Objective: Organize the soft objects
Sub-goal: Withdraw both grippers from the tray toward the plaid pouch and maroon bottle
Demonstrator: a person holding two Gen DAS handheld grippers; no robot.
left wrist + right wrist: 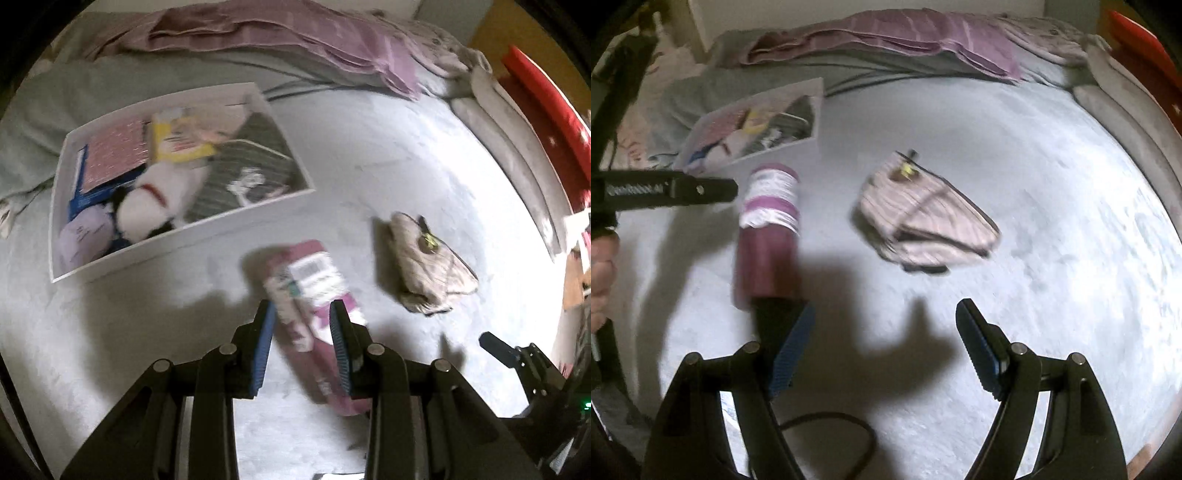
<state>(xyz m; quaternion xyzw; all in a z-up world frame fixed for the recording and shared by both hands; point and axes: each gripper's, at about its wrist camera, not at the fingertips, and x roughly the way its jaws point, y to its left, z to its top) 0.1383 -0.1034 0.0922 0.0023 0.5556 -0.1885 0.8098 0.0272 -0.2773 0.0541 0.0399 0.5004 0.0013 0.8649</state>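
Observation:
A soft pink and white package point(314, 280) hangs over the grey bed cover, and my left gripper point(301, 306) is shut on it, blue pads against its sides. The right wrist view shows the same package point(768, 221) beside one black finger of the left gripper point(701, 190). A folded beige striped pouch point(923, 221) with a small yellow tag lies on the bed ahead of my right gripper point(886, 310), which stands open with nothing between its fingers. The pouch point(428, 269) lies right of the package. A white box point(177, 232) to the left holds a black-and-white plush toy point(159, 199) and several soft packs.
Folded purple bedding point(295, 33) and grey pillows line the far side of the bed. A red object point(546, 107) stands past the bed's right edge. A hand point(602, 273) shows at the left, and a black cable point(827, 424) lies near the front. The right gripper's finger point(498, 349) shows low right.

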